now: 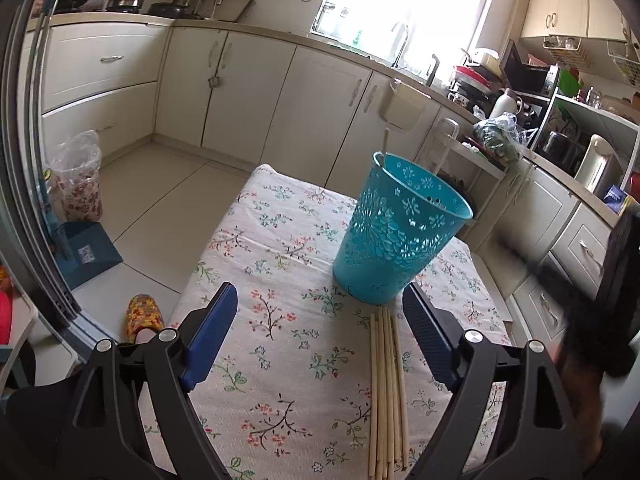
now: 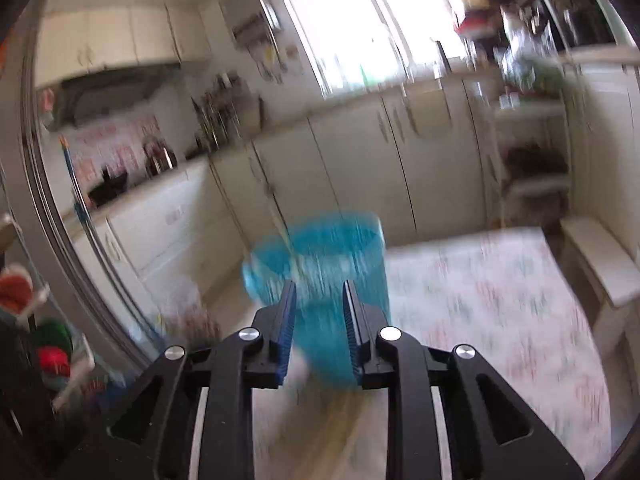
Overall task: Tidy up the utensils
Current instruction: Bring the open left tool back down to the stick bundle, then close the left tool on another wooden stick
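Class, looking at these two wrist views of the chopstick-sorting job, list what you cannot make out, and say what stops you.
- Inside of the teal basket: left view, its wall hides all but one stick's top.
- Near ends of the chopsticks: left view, cut off by the bottom edge.
- Right tongs: right view, motion blur; whether they grip anything is unclear.
- Right tongs' body: left view, a dark smear at the right edge.

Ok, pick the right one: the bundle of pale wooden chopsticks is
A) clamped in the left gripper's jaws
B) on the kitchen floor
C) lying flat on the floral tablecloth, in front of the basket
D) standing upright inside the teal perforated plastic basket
C: in the left wrist view the bundle of pale wooden chopsticks lies flat on the floral tablecloth, just in front of the teal perforated plastic basket, with the left gripper wide open around nothing.
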`<state>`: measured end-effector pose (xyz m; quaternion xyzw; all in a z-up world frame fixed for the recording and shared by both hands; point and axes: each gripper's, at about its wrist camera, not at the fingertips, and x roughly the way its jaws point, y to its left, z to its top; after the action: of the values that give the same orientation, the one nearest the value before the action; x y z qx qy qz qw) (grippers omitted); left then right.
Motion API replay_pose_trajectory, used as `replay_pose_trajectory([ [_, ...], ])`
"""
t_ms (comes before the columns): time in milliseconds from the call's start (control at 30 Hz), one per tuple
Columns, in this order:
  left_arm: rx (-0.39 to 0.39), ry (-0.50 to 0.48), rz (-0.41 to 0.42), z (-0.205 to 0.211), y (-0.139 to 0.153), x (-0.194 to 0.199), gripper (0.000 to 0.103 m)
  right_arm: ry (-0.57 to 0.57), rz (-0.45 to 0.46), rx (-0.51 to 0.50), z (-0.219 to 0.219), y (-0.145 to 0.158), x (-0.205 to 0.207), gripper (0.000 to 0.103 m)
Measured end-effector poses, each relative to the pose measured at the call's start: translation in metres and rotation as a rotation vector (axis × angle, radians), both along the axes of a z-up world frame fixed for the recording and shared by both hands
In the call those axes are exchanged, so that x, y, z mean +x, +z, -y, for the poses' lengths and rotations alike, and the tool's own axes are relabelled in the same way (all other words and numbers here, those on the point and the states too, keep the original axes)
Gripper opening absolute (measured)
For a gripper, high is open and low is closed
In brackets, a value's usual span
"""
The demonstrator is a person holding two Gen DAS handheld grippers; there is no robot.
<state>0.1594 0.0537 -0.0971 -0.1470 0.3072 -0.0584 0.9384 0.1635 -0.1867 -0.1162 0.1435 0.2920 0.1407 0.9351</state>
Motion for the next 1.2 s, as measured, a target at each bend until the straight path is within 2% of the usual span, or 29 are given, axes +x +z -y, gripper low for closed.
replay_pose_trajectory([
  [100,0.015,-0.013,-0.02,0.005,-0.004,-0.002,0.081,0.027,-0.201,-0.009,-0.006,-0.049,0.007,0.023],
  [233,0.043,-0.035,-0.041,0.013,-0.01,-0.007,0.082,0.036,-0.277,-0.068,-0.017,-0.071,0.022,0.022],
  [500,0.089,-0.057,-0.098,0.024,-0.026,0.003,0.083,0.06,-0.271,-0.204,-0.036,-0.076,0.035,0.021],
  [600,0.127,-0.08,-0.146,0.035,-0.037,0.016,0.083,0.106,-0.282,-0.261,-0.036,-0.076,0.035,0.016],
  [700,0.203,-0.118,-0.227,0.056,-0.058,0.037,0.083,0.121,-0.316,-0.289,-0.022,-0.074,0.034,0.011],
  [933,0.309,-0.15,-0.31,0.089,-0.089,0.068,0.083,0.094,-0.316,-0.196,0.009,-0.082,0.022,0.01],
  [1200,0.333,-0.13,-0.343,0.095,-0.091,0.083,0.083,0.106,-0.322,-0.143,0.016,-0.083,0.022,0.01],
])
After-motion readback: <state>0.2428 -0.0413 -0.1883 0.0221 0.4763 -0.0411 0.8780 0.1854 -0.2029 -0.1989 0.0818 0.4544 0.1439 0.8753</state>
